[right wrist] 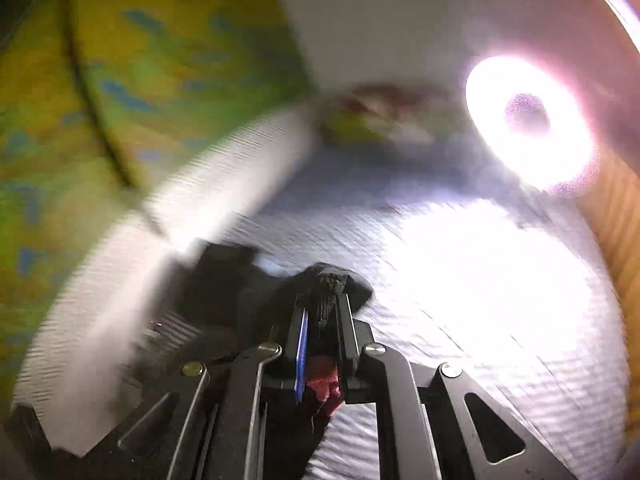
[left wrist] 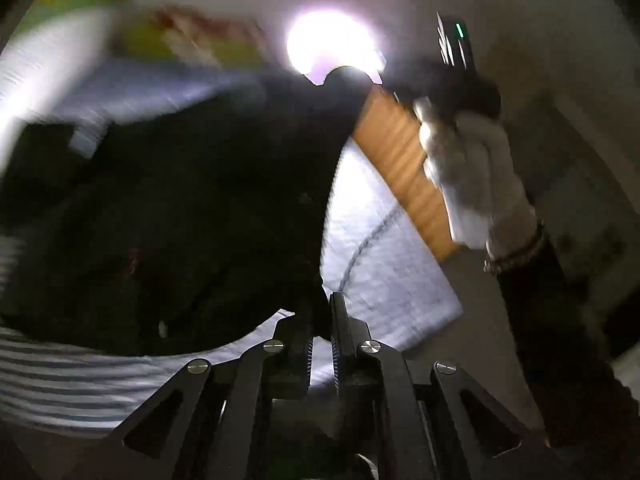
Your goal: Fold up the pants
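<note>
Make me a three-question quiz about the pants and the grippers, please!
1. Where is the lamp glare in the right wrist view?
A upper right
B lower left
C bottom middle

2. What colour are the pants?
A yellow
B black
C white

3. What is the right gripper doing?
A hanging open
B pinching the pants
C holding a cup

Answers:
1 A, the bright ring glows at upper right.
2 B, the cloth looks black against the pale bedsheet.
3 B, dark fabric is bunched between its fingers.

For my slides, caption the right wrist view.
Right gripper clamped on black pants above a white bedsheet.
</note>
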A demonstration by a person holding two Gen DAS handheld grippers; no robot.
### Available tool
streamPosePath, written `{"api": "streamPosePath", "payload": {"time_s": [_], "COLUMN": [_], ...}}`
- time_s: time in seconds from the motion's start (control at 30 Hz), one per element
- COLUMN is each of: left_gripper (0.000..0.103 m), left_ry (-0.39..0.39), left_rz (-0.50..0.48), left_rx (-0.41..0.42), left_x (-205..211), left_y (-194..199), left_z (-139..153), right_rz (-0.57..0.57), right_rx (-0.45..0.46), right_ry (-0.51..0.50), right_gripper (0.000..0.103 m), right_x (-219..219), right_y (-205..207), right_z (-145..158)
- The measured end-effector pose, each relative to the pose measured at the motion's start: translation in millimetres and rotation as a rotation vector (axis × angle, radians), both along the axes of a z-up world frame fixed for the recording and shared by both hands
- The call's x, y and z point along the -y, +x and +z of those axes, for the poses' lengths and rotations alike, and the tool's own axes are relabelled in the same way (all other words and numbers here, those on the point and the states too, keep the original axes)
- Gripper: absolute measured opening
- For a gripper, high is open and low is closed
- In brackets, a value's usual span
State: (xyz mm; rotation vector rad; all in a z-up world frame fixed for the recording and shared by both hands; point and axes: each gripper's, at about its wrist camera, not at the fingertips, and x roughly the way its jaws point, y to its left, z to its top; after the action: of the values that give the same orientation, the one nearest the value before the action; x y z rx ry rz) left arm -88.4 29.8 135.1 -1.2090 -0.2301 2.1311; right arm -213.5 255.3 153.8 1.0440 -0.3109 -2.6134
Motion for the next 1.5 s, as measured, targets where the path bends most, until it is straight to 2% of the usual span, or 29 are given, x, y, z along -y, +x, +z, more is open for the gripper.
{"api": "streamPosePath", "payload": {"time_s": [0.07,0.13,0.23,0.27,0.37,0.43,0.5,0.53,0.57,0.6,0.63,0.73,0.83,1.0,1.03,1.07,1.1,1.13,1.27,1.33,1.43,1.5], "left_gripper": [0.007,0.007,0.006,0.007,0.007,0.014,0.034,0.040,0.049,0.051,0.051,0.051,0.051,0.051,0.051,0.051,0.051,0.051,0.051,0.051,0.051,0.051], "left_ry": [0.014,0.035,0.041,0.031,-0.007,-0.011,-0.014,-0.019,-0.019,-0.017,-0.023,-0.090,-0.157,-0.249,-0.262,-0.273,-0.272,-0.254,-0.224,-0.203,-0.165,-0.135], "left_rz": [-0.104,-0.181,-0.275,-0.320,-0.406,-0.467,-0.478,-0.480,-0.472,-0.465,-0.447,-0.335,-0.174,0.117,0.164,0.210,0.257,0.305,0.422,0.434,0.437,0.425], "left_rx": [0.068,0.120,0.171,0.158,0.162,0.198,0.199,0.190,0.184,0.175,0.151,0.083,0.079,0.128,0.130,0.133,0.145,0.166,0.201,0.215,0.227,0.212], "left_x": [-63.3,-114.4,-185.9,-210.4,-252.6,-261.6,-255.8,-255.8,-242.5,-234.1,-220.9,-159.0,-73.3,65.2,83.8,96.0,111.9,133.5,177.8,176.4,179.0,181.4], "left_y": [-9.1,-15.5,-25.8,-28.5,-32.0,-32.9,-36.7,-29.5,-33.1,-33.3,-27.7,-43.1,-74.3,-130.3,-142.7,-156.8,-171.3,-187.2,-216.7,-221.7,-223.4,-214.2], "left_z": [-35.8,-57.7,-83.1,-87.1,-102.1,-110.9,-112.2,-104.8,-101.4,-99.4,-94.5,-86.4,-83.7,-119.3,-126.9,-147.1,-166.0,-173.0,-196.4,-204.3,-201.6,-189.3], "right_rz": [-0.107,-0.175,-0.289,-0.326,-0.410,-0.429,-0.432,-0.445,-0.460,-0.466,-0.470,-0.471,-0.390,-0.187,-0.147,-0.115,-0.074,-0.036,0.090,0.108,0.102,0.076], "right_rx": [0.089,0.142,0.185,0.199,0.237,0.266,0.313,0.330,0.338,0.336,0.333,0.300,0.259,0.230,0.227,0.226,0.226,0.228,0.264,0.298,0.315,0.309], "right_ry": [0.027,0.060,0.124,0.128,0.162,0.196,0.214,0.240,0.263,0.270,0.261,0.258,0.244,0.216,0.228,0.244,0.268,0.288,0.398,0.421,0.443,0.421], "right_gripper": [0.010,0.010,0.010,0.010,0.010,0.011,0.016,0.018,0.020,0.021,0.022,0.028,0.029,0.032,0.033,0.035,0.036,0.039,0.040,0.040,0.040,0.040], "right_x": [-56.4,-97.5,-156.5,-173.8,-206.9,-218.3,-220.5,-217.5,-218.2,-216.1,-213.8,-202.6,-169.0,-85.8,-67.7,-51.1,-28.2,-8.0,61.1,78.5,81.7,66.6], "right_y": [6.5,13.4,20.1,22.0,19.7,14.8,6.2,4.1,2.8,1.6,6.1,8.7,9.7,-8.5,-13.4,-17.8,-23.7,-28.7,-42.9,-45.2,-40.7,-31.4], "right_z": [-43.7,-70.2,-94.8,-101.2,-119.1,-131.6,-147.0,-154.3,-160.5,-163.9,-165.6,-163.3,-159.8,-183.4,-189.7,-196.0,-204.8,-212.9,-253.9,-270.1,-272.9,-255.5]}}
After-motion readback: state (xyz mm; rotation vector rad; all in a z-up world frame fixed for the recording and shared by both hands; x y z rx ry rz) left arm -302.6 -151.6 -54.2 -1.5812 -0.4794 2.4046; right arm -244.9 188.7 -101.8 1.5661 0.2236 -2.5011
